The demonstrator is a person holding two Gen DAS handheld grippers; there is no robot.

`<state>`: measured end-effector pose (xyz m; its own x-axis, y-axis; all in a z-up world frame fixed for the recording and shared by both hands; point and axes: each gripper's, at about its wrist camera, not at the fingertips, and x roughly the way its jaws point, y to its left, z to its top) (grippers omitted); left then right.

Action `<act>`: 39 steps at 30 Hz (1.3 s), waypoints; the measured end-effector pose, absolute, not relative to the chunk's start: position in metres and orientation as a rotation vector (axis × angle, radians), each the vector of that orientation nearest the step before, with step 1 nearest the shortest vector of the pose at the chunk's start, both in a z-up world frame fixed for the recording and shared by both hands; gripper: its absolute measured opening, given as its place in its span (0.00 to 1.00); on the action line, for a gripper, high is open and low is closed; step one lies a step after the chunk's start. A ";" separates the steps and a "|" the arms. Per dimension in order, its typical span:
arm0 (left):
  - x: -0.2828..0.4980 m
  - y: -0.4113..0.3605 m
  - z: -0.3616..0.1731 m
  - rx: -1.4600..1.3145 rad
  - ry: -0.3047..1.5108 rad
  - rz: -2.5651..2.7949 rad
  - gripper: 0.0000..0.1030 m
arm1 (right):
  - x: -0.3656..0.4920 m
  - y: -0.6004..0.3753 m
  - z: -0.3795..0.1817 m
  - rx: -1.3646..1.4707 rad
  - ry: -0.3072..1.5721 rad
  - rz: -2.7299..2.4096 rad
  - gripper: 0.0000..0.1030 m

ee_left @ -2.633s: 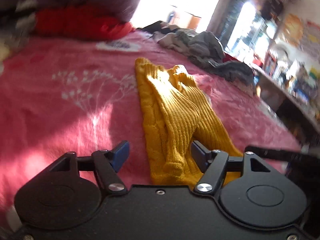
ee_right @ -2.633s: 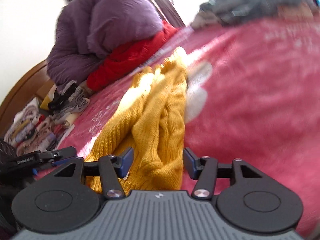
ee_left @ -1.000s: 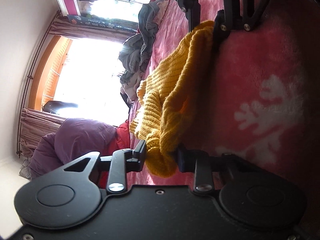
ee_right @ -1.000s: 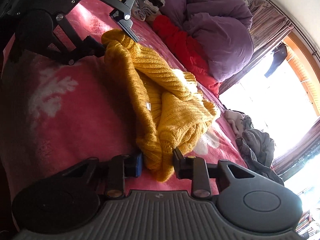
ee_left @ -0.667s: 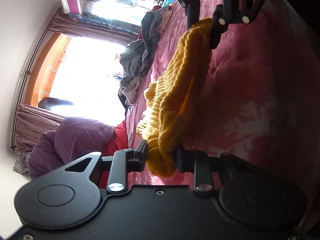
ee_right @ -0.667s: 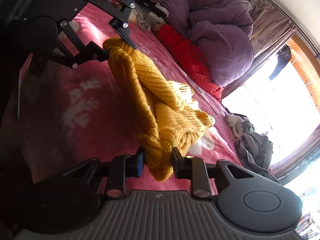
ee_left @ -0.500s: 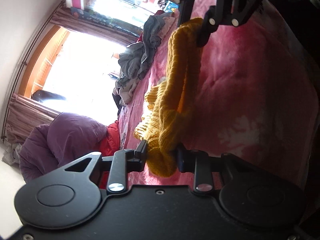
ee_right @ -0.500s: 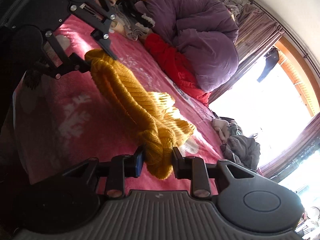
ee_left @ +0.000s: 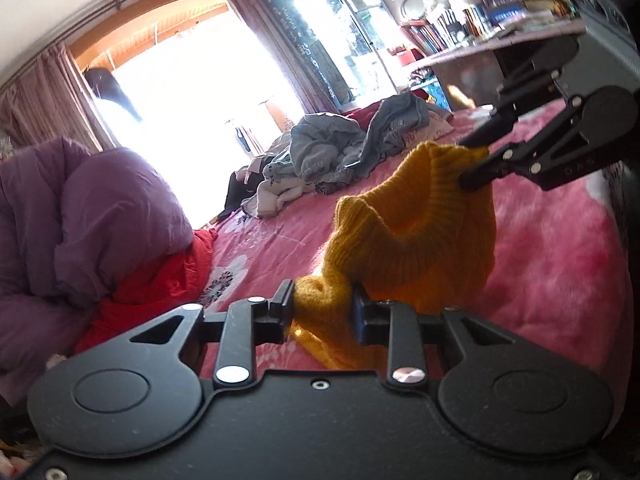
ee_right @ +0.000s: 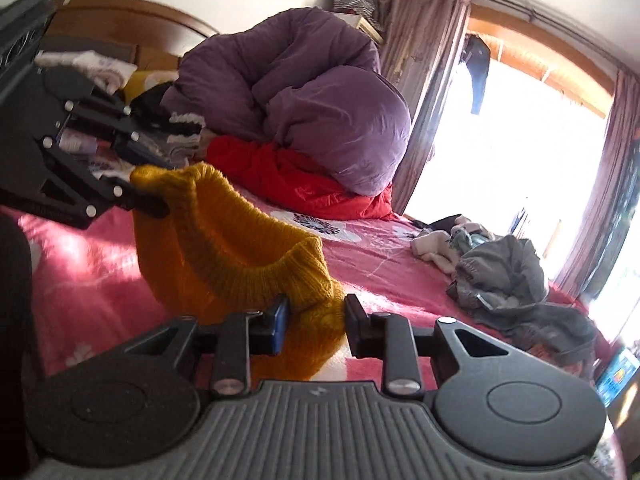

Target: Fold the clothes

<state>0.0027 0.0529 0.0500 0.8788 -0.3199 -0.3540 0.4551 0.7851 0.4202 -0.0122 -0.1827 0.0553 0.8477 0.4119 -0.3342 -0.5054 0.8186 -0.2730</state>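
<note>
Knitwear fills the left wrist view: the left gripper [ee_left: 322, 306] has its jaws clamped on one bunched end of the yellow sweater [ee_left: 416, 240], which sags in a loop above the pink bedspread [ee_left: 556, 248] up to the right gripper [ee_left: 474, 162] at 2 o'clock, whose jaws pinch the other end, with a purple duvet [ee_left: 80, 216] at 9 o'clock and a grey clothes pile [ee_left: 344, 148] at 12 o'clock.

In the right wrist view the right gripper [ee_right: 314, 320] has its jaws closed on the yellow sweater [ee_right: 224, 248], and the garment stretches to the left gripper [ee_right: 148, 188] at 10 o'clock, gripped there too and lifted off the pink bedspread [ee_right: 88, 272], while the purple duvet [ee_right: 312, 112] sits at 12 o'clock over a red quilt [ee_right: 288, 176] and the grey clothes pile [ee_right: 504, 276] lies at 3 o'clock.
</note>
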 end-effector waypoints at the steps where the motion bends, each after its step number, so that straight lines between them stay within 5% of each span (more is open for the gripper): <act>1: 0.015 0.057 0.053 0.464 0.283 -0.434 0.26 | -0.001 -0.188 0.057 -0.302 0.277 0.502 0.30; 18: 0.175 0.132 0.009 -0.388 0.480 -0.464 0.21 | 0.203 -0.219 0.013 0.411 0.445 0.608 0.23; 31: 0.226 0.137 -0.035 -0.515 0.633 -0.421 0.26 | 0.264 -0.218 -0.043 0.516 0.603 0.553 0.23; 32: 0.224 0.139 -0.033 -0.518 0.623 -0.415 0.27 | 0.264 -0.219 -0.047 0.532 0.614 0.548 0.28; 34: 0.217 0.142 -0.028 -0.509 0.604 -0.383 0.48 | 0.262 -0.225 -0.051 0.616 0.613 0.548 0.34; 38: 0.195 0.148 -0.018 -0.540 0.576 -0.359 0.53 | 0.241 -0.236 -0.040 0.683 0.569 0.525 0.64; 39: 0.188 0.149 -0.015 -0.551 0.571 -0.359 0.54 | 0.234 -0.239 -0.037 0.688 0.562 0.520 0.65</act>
